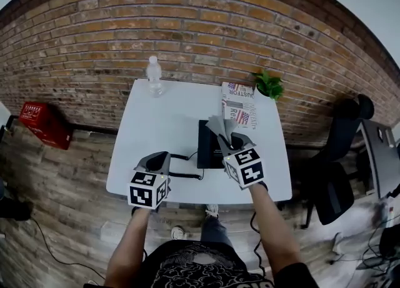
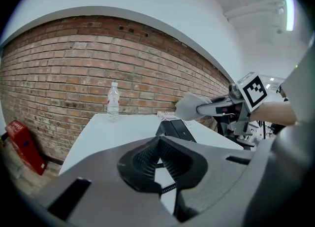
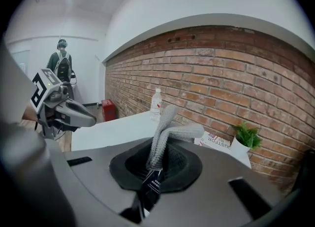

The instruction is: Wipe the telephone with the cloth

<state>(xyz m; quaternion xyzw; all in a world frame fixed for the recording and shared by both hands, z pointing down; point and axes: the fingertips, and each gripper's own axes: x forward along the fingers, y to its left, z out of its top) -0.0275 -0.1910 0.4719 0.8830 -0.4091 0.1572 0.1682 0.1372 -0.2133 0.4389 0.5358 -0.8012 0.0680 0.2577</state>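
Left gripper (image 1: 160, 155): jaws together, empty, at telephone's 9 o'clock. Telephone (image 1: 208, 146) sits on white table (image 1: 156, 124), toward its 4 o'clock. Right gripper (image 1: 226, 138) is clamped on grey cloth (image 1: 219, 125). We judge wiping not begun, all of it left. Left gripper view alone shows us cloth held clear above telephone; head view overlaps them.
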